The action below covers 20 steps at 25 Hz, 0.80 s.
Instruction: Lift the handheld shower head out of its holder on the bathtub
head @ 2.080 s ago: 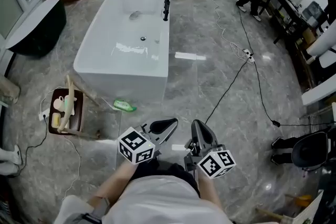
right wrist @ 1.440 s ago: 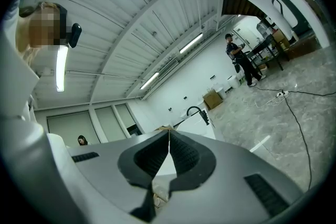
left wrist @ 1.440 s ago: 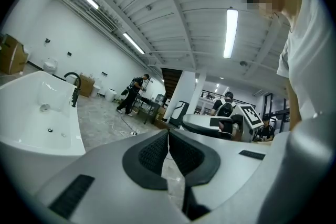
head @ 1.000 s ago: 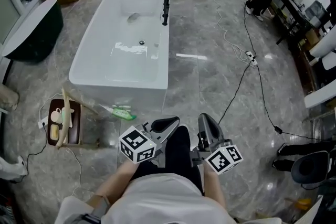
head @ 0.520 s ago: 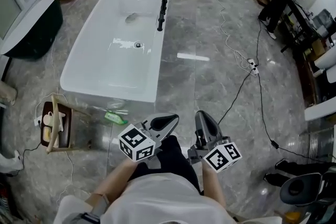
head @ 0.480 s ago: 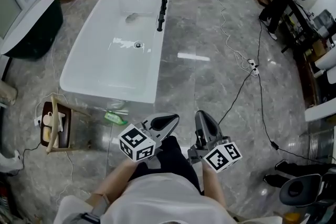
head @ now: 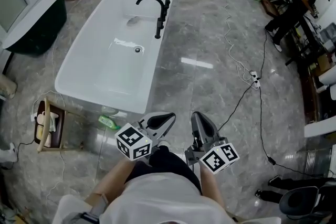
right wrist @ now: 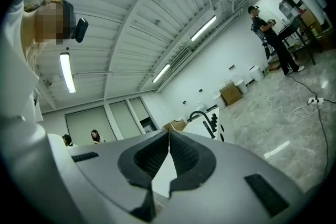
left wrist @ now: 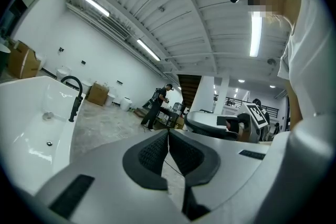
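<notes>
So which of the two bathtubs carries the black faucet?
The white bathtub: the black faucet stands on its right rim. The dark bathtub at left shows none.

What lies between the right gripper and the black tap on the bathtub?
Only bare grey marble floor, then the bathtub's rim, as the head view shows. The right gripper and black tap stand well apart.

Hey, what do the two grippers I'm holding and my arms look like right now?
The left gripper and right gripper have pale grey, rounded, tapering shells with dark ribbed pads inside. Each carries a white cube printed with black square markers. No cables show. The forearms are bare below a white shirt.
</notes>
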{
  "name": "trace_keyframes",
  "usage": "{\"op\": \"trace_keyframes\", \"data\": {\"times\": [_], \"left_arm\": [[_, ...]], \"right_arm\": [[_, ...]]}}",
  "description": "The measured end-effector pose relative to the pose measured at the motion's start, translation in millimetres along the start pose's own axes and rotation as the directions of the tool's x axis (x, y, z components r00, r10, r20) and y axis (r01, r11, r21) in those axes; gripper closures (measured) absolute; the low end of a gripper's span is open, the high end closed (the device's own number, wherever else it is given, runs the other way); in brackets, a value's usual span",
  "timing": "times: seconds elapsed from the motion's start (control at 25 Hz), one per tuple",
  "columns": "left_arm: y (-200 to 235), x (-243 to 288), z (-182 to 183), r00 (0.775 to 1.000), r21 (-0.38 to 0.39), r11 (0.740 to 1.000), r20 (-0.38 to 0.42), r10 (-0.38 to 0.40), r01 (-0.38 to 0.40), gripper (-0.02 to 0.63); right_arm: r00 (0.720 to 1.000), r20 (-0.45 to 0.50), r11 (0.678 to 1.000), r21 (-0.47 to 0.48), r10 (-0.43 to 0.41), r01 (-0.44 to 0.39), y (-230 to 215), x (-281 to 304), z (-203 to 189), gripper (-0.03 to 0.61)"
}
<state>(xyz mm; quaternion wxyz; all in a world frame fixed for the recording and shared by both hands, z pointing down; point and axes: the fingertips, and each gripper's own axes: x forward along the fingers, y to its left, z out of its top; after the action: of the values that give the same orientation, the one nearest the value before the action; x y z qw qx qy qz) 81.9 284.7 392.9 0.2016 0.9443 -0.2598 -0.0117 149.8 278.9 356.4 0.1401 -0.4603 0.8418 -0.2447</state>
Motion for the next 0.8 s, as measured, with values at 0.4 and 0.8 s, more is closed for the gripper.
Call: {"op": "trace_keyframes", "data": {"times": [0.4,0.8], "left_arm": [[11,35,-6,0.999,-0.023,0.999,0.023,0.048,-0.048,0.601],[22,48,-6,0.998,-0.046,0.997,0.012,0.066,-0.066,0.601]], "right_arm": [[1.000,-0.002,0.999,-0.023,0.026,-0.026,-35,11,17,0.561],[1.000,-0.024,1.000,-0.002,0.013,-0.013,-49,19,17,0.561]]}}
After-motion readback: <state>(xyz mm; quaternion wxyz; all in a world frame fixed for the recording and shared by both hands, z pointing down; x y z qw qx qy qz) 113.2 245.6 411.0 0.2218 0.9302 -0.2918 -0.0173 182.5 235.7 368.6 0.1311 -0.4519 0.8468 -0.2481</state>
